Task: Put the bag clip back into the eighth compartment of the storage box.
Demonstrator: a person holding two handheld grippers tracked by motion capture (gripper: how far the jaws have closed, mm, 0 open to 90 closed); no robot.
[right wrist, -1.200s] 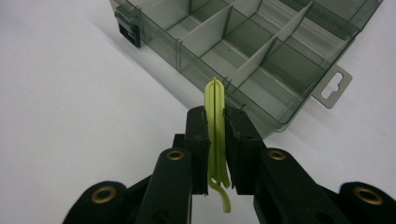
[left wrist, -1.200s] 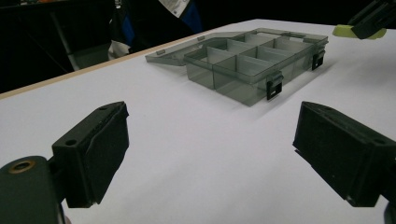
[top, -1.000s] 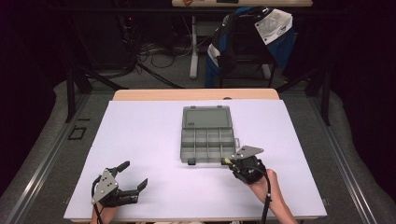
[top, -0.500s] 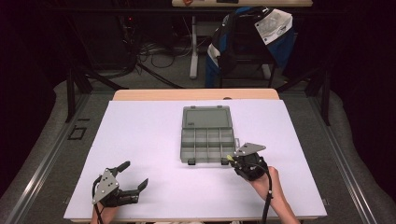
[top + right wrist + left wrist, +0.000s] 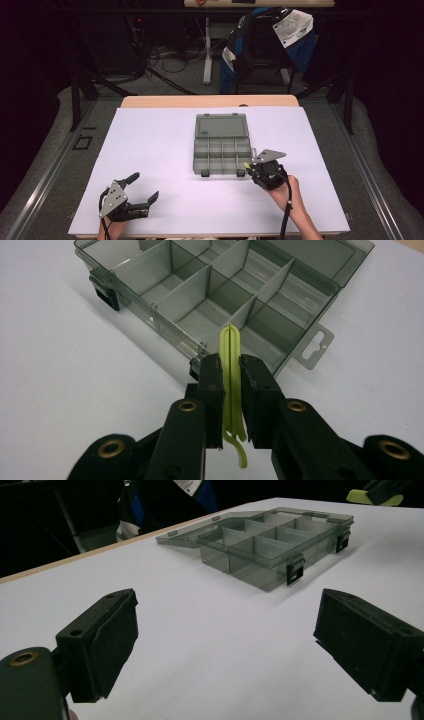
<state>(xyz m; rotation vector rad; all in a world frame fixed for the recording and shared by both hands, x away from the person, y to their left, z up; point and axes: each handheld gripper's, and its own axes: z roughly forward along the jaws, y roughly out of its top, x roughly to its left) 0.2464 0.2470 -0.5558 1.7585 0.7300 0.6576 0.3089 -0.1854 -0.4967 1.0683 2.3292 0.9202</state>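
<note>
1. Right gripper view: the right gripper (image 5: 231,385) is pinching a thin yellow-green clip (image 5: 232,370) – clip stands on edge between the pads, its tip poking out past them.
2. That tip is just at the near corner of the open grey organizer box (image 5: 215,295), by a black latch (image 5: 106,296); can't tell if it's touching.
3. High view: the box (image 5: 222,145) sits mid-table on the white table sheet (image 5: 150,150), lid folded back flat, right gripper (image 5: 250,167) at its front right corner.
4. Left gripper (image 5: 145,192) is spread wide – sitting near the front left edge, well apart from the box.
5. Left gripper view: nothing between the jaws, box (image 5: 270,545) farther off.
</note>
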